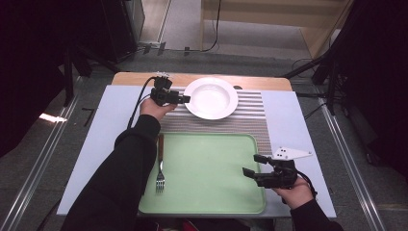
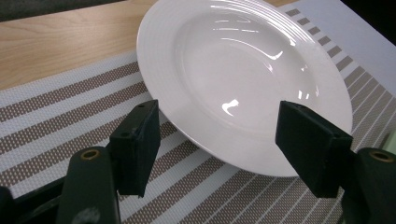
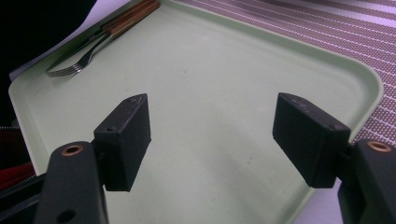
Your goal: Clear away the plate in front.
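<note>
Bench (image 1: pixel 293 125): pale blue-grey top with a wooden strip along the far edge.

Tray (image 1: pixel 207 168): light green, rectangular, on the near half of the bench, its far edge lying on the striped mat. Inner surface bare apart from the fork.

Mat (image 1: pixel 250 118): brown and white stripes, mid-bench, running from under the plate to the tray's far edge.

Plate (image 1: pixel 210 98): white, deep, round, upright on the mat at the far centre of the bench. Nothing in it.

Left hand-held gripper (image 1: pixel 185 99): at the plate's left rim, pointing right toward it. In the left gripper view its jaws are wide apart over the near rim of the plate (image 2: pixel 247 84), one pad above the mat (image 2: pixel 60 121) just beside the rim, the other above the rim itself. Can't tell whether either pad touches. Nothing held.

Right hand-held gripper (image 1: pixel 254 164): at the tray's right edge, pointing left over it, well apart from the plate. In the right gripper view the jaws are wide open above the bare tray (image 3: pixel 210 93), nothing between them.

Fork (image 1: pixel 160 166): wooden handle, metal tines toward the person, lying along the tray's left edge. The right gripper view has it (image 3: pixel 100 39) at the far side of the tray.
</note>
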Tool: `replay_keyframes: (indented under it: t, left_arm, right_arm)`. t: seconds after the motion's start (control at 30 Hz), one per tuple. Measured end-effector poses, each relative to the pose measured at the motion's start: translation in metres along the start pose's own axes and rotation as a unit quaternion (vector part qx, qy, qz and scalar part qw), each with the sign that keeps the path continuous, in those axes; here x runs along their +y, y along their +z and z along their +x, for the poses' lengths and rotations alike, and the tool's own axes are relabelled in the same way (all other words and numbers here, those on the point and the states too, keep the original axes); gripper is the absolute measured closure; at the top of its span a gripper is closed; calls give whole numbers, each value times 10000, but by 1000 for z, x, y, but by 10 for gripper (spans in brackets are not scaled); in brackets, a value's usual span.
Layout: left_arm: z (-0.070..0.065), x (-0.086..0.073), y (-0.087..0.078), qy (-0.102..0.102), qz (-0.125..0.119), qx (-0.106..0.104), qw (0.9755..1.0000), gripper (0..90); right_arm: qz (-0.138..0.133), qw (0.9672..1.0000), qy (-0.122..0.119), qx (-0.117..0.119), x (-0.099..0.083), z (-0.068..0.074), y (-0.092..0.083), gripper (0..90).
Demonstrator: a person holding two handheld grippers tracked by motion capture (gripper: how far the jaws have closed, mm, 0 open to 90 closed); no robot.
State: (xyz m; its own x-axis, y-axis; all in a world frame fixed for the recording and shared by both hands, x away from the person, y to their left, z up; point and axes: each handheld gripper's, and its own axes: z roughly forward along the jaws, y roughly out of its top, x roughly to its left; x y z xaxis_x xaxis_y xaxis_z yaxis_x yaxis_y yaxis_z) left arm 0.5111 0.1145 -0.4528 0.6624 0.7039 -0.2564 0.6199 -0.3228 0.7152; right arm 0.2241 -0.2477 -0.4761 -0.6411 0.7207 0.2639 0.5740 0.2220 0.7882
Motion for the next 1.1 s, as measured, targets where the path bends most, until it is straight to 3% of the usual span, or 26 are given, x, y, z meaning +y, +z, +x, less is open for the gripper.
replay_keyframes:
  t: [0.4,0.63,1.1]
  left_arm:
    - [11,11,20,-271,-43,101,9996,306]
    - [8,13,33,-122,-32,298,9995,306]
    - [12,6,53,-304,-14,408,9987,307]
  right_arm:
    - [2,10000,-8,55,2,0,2,267]
    - [-35,10000,-17,84,2,-1,2,268]
    - [-35,9999,2,108,3,-2,1,268]
